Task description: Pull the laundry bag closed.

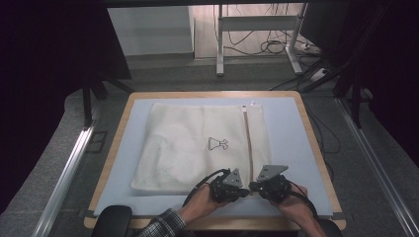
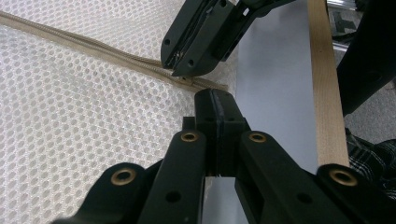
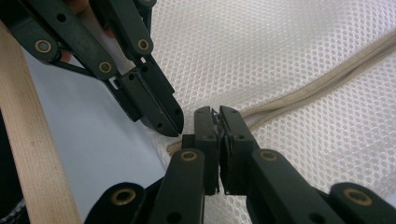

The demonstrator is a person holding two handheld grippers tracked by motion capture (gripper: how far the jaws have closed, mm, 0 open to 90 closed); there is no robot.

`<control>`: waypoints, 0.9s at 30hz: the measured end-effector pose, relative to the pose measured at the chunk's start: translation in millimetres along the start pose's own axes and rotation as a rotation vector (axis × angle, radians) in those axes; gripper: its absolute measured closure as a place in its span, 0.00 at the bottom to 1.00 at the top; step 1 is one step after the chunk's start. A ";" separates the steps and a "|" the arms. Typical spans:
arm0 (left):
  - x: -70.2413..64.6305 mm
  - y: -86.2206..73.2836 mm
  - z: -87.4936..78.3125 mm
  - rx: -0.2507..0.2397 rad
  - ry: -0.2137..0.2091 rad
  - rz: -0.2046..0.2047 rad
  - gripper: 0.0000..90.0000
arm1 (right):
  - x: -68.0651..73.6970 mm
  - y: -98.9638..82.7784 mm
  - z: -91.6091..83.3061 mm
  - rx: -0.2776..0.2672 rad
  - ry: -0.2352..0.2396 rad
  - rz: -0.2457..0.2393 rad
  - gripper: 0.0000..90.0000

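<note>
- Two black two-jaw grippers meet at the near end of the beige zipper (image 1: 248, 148) that runs along a white mesh laundry bag (image 1: 197, 148) with a small black printed figure; the bag lies flat on a pale blue mat (image 1: 291, 148) on a wood-edged table (image 1: 316, 143), stretching away from both sets of jaws
- Left gripper (image 2: 215, 105) has its jaws pressed fully together, tip resting at the bag's corner just beside the zipper end; whether any mesh or tape is pinched between them I cannot tell
- Right gripper (image 3: 217, 116) is likewise closed narrow, its tip right on the zipper line (image 3: 299, 100); in the left gripper view it (image 2: 187, 67) comes down onto the zipper from above, almost touching the left one
- Risk: if the right jaws have caught only tape or mesh rather than the slider, a pull along the zipper would drag the whole bag over the mat instead of opening it
- Risk: a weak anchor by the left jaws would let the corner lift and bunch, jamming the teeth
- Risk: the two tips stand so close that any sideways move could knock them together and break either grip
- Risk: the open mesh could snag on a jaw edge and tear under a hard tug
</note>
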State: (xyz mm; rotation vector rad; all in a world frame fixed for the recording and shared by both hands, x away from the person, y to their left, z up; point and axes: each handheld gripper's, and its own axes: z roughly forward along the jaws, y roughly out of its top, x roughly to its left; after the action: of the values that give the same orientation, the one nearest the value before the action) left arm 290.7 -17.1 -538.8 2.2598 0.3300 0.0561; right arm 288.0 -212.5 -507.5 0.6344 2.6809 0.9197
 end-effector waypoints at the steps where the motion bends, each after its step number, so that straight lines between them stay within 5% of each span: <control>1: 0.0 0.0 0.0 0.000 0.000 0.000 1.00 | 0.0 0.0 0.0 0.000 0.000 0.000 0.96; 27: 1.1 -0.2 0.1 -0.003 -0.011 -0.010 1.00 | -10.5 4.7 2.8 -0.015 -0.046 0.026 0.96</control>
State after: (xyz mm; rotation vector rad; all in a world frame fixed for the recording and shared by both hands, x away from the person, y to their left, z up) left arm 291.7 -16.7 -539.1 2.2548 0.3348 0.0386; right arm 299.7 -212.7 -505.9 0.6810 2.6285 0.9198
